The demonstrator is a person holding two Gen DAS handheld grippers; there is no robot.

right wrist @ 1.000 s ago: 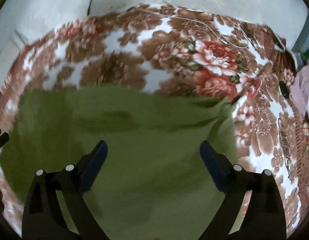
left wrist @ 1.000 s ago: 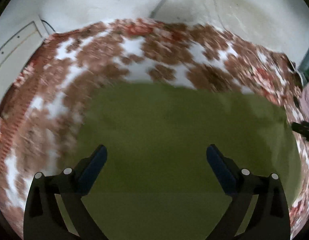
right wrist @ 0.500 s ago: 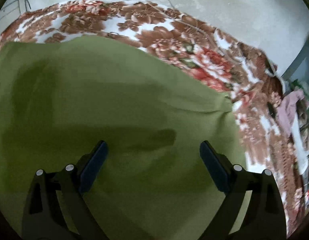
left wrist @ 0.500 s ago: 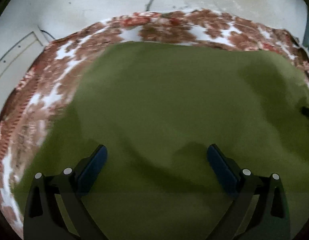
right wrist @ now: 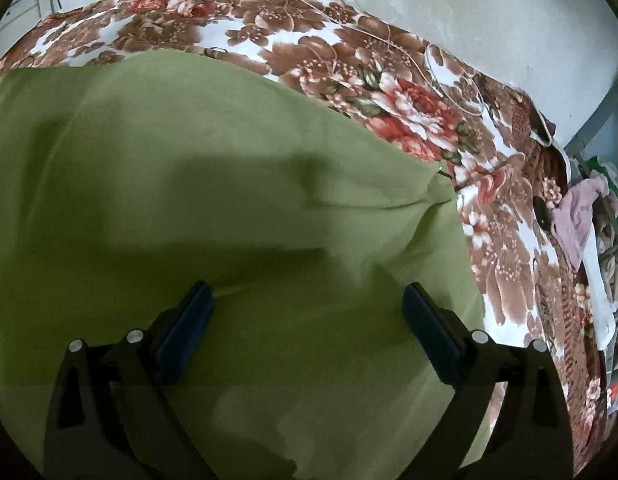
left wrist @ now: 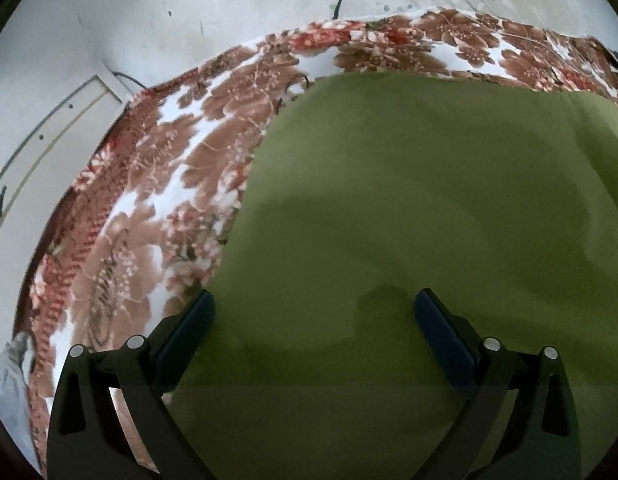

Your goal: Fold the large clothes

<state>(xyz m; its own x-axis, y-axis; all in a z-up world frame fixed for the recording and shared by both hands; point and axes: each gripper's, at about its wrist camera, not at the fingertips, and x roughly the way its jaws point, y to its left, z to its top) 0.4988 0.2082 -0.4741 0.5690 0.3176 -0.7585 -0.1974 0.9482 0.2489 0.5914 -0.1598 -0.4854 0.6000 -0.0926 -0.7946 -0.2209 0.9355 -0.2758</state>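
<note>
Shifted since half second back: green cloth edge now further right in left view, more floral blanket exposed; fold crease sharper near right corner. Lies spread flat on blanket, far edge short of blanket border, bare floor beyond. Left gripper spread wide, empty, above cloth's left edge. Right gripper spread wide, empty, over cloth; pink garment off blanket's right side.

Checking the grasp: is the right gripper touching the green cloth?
Cannot tell. In the right wrist view the right gripper stands open over the green cloth, nothing between its fingers, but neither contact nor a gap shows plainly.
</note>
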